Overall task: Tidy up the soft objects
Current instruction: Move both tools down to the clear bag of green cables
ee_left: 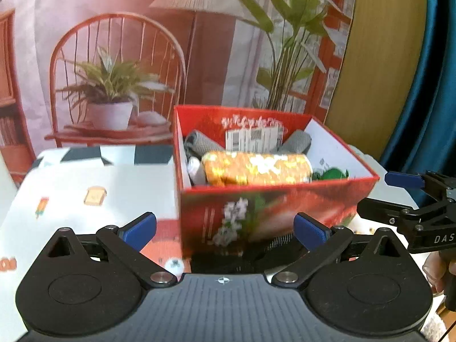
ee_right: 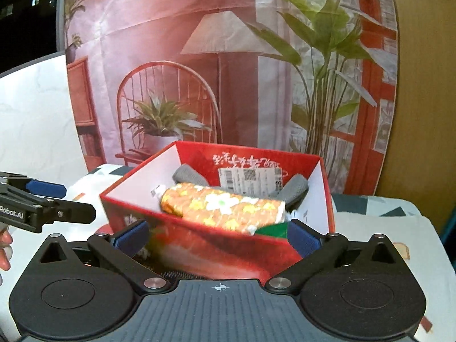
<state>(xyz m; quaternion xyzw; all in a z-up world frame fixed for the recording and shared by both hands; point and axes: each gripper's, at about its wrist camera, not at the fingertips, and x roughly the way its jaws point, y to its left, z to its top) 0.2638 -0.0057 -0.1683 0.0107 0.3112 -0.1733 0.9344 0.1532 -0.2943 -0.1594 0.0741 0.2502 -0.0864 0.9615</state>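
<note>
A red open box (ee_left: 285, 199) (ee_right: 205, 245) stands on the table. Inside lies a rolled orange flowered cloth (ee_left: 256, 168) (ee_right: 225, 208) on top of grey rolled cloths (ee_left: 199, 141) (ee_right: 188, 173), with something green (ee_left: 332, 174) (ee_right: 272, 230) at its right end. My left gripper (ee_left: 225, 232) is open in front of the box's near wall, nothing between its blue pads (ee_left: 141, 229). My right gripper (ee_right: 218, 239) is open too, its pads (ee_right: 131, 238) wide apart before the box's near corner. Each gripper shows at the edge of the other's view.
A tablecloth (ee_left: 71, 199) printed with toast and popsicles covers the table. Behind it hangs a backdrop (ee_right: 228, 71) picturing a chair, a lamp and plants. A blue curtain (ee_left: 427, 85) hangs at the right. A white label (ee_left: 252, 138) sticks to the box's inner back wall.
</note>
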